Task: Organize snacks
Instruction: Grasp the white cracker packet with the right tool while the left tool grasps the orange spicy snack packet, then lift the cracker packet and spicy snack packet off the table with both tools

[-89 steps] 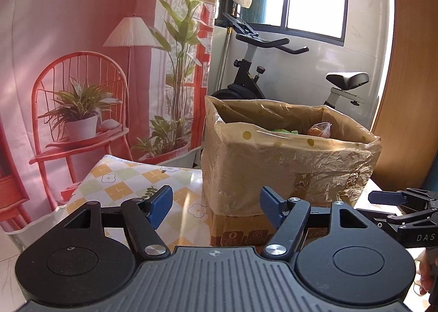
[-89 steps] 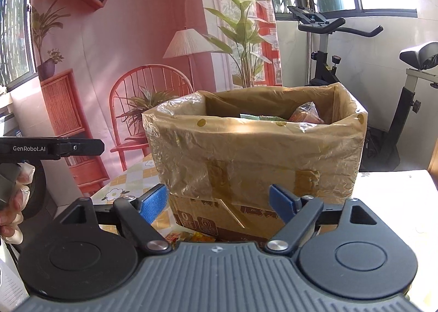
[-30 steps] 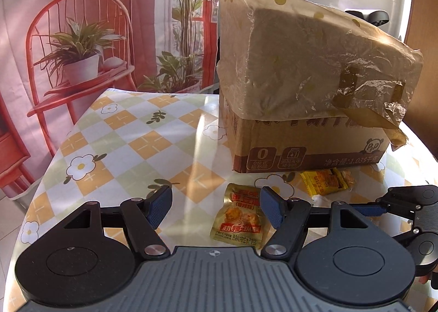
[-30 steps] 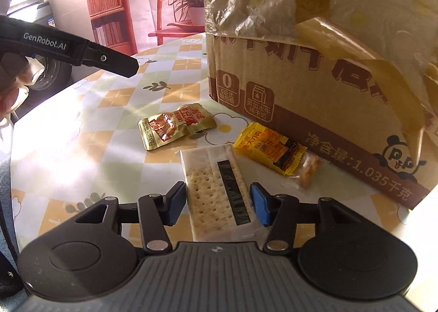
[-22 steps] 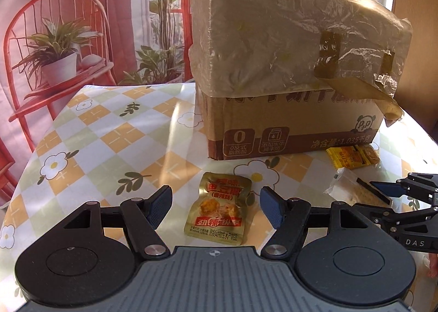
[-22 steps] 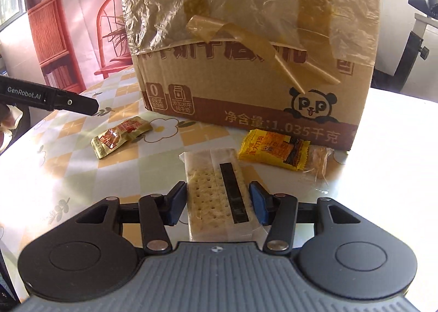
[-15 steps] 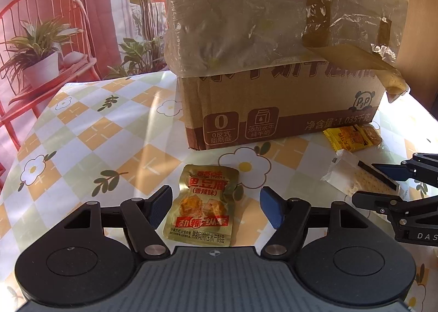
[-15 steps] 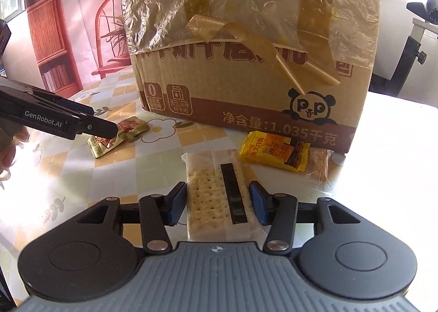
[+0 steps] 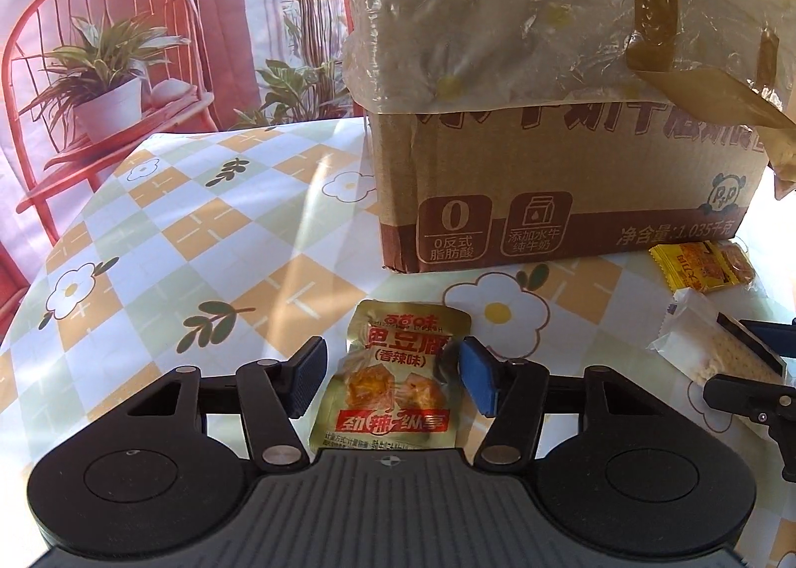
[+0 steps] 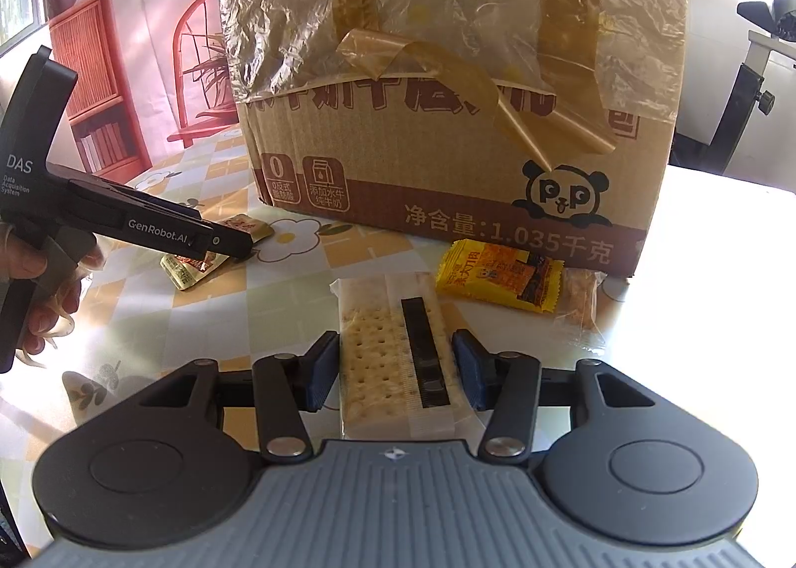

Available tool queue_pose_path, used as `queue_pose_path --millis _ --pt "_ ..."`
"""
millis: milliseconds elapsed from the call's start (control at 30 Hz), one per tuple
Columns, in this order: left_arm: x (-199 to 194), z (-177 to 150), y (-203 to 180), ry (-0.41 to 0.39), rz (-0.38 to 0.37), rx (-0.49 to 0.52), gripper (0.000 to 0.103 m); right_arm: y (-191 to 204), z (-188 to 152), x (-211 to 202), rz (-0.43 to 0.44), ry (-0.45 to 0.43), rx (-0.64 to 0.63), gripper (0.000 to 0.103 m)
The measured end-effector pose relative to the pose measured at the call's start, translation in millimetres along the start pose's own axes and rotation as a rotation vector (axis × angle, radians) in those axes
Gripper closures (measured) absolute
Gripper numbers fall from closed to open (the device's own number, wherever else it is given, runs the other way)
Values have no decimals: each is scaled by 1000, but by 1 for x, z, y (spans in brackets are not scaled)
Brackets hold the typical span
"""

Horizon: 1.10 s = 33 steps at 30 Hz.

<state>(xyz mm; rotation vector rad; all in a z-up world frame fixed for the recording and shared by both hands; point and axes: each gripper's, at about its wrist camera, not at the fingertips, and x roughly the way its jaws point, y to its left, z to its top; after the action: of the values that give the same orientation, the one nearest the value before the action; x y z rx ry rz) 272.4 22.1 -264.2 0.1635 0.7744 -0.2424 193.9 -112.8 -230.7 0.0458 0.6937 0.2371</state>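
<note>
A gold tofu snack packet [image 9: 398, 379] lies on the checked tablecloth between the fingers of my left gripper [image 9: 393, 379], which is open around it with small gaps each side. It also shows in the right wrist view [image 10: 199, 264]. A clear cracker pack [image 10: 393, 349] lies between the fingers of my right gripper [image 10: 393, 369], open and close on both sides; it also shows in the left wrist view [image 9: 706, 349]. A yellow snack packet [image 10: 502, 279] lies by the cardboard box [image 10: 447, 145].
The plastic-lined cardboard box [image 9: 572, 170] stands just behind the snacks. A small clear-wrapped snack [image 10: 579, 299] lies right of the yellow packet. The table [image 9: 174, 229] extends to the left. An exercise bike [image 10: 761, 70] stands behind at right.
Both grippers have come down from above the box to table level. The left moved in around the tofu packet and narrowed. The right stays around the cracker pack.
</note>
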Motion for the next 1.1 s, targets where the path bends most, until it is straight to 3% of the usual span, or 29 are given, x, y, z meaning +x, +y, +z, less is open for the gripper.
queue_pose_path --millis 133,400,500,600,700,867,1100 --pt "-14 -5 -9 -13 3 19 67 1 0 -1 2 -1 1 51" --pt "-38 -23 -24 3 -75 -25 72 -3 0 -3 21 -4 18 51" --pt "-45 -29 -33 -5 -92 -11 71 -3 -1 -3 24 -5 21 51" --pt "-53 -31 -36 -48 -78 7 54 -3 -1 -4 28 -5 21 51" --pt "-55 -29 -33 -64 -87 8 47 -2 -1 -4 33 -5 18 51" --pt "-48 -32 -24 -34 -71 4 46 -2 -1 -4 36 -5 21 51" --pt "-40 -38 -32 -3 -106 37 43 -3 -1 -5 37 -6 22 51"
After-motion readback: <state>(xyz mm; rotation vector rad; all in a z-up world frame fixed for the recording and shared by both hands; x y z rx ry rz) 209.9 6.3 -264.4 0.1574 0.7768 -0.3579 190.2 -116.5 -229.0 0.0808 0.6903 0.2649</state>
